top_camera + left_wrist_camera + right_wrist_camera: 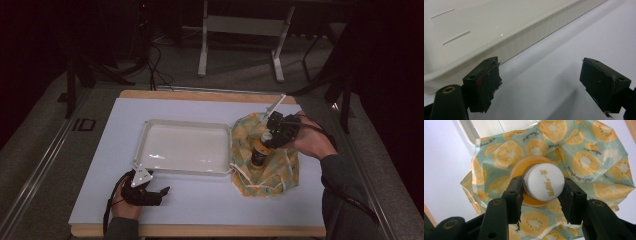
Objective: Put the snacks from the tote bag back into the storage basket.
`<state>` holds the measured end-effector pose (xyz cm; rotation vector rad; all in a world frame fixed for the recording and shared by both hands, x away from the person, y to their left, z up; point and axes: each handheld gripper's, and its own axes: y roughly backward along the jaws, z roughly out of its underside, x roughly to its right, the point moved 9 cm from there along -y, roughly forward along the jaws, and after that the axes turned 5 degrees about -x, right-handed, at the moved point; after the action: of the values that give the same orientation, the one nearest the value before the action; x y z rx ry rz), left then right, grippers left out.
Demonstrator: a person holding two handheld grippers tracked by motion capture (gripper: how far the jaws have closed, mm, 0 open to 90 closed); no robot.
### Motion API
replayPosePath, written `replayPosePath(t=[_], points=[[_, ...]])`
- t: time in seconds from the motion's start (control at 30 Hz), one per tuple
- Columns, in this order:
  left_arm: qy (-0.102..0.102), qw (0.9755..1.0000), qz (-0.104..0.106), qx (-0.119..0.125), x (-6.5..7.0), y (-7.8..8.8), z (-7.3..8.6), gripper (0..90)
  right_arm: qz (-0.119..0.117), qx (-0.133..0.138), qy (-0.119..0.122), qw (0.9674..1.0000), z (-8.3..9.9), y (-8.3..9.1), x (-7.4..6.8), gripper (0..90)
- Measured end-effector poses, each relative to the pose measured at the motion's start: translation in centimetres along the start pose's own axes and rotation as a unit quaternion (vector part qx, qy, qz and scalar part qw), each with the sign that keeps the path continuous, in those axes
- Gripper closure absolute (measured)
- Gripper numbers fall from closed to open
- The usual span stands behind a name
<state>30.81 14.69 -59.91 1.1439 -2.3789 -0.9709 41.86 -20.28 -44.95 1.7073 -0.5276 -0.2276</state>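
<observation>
Up close, right claw (543,188) grips bottle's white cap (544,185); left claw (547,85) gapes wide

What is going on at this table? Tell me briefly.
A person works at a white table with a gripper in each hand. The right gripper is shut on the white cap of a small orange bottle, which stands upright on a fruit-print cloth spread beside a white tray. The left gripper is open, with nothing between its jaws, low over the table near the tray's front edge.
</observation>
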Motion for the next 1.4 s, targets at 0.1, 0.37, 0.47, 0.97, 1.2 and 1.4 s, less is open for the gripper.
replayPosePath(t=[0.1, 0.37, 0.47, 0.97, 1.2, 1.4], points=[[0.000, 1.0000, 0.000, 0.000, 0.0, 0.0, 0.0, 16.7, -0.007, -0.003, -0.003, 1.0000, -0.1, -0.1, 0.0, 55.6], [0.000, 1.0000, 0.000, -0.003, 0.0, 0.0, 0.0, 16.7, -0.020, -0.018, -0.011, 0.9996, -0.4, -0.2, 0.1, 52.8], [-0.001, 1.0000, -0.001, -0.003, 0.0, 0.0, 0.0, 16.7, -0.029, -0.022, -0.012, 0.9993, -0.5, -0.3, 0.1, 54.2], [-0.001, 1.0000, 0.000, -0.002, 0.0, -0.1, 0.0, 16.7, -0.030, -0.030, -0.002, 0.9991, -0.9, -0.1, 0.4, 56.9], [-0.001, 1.0000, 0.000, -0.003, 0.0, -0.1, 0.0, 16.7, -0.023, -0.027, 0.006, 0.9993, -1.3, -0.1, 0.5, 58.1], [-0.002, 1.0000, 0.000, -0.003, 0.0, -0.1, 0.0, 16.7, -0.019, -0.031, 0.016, 0.9992, -1.3, 0.0, 0.4, 58.6]])
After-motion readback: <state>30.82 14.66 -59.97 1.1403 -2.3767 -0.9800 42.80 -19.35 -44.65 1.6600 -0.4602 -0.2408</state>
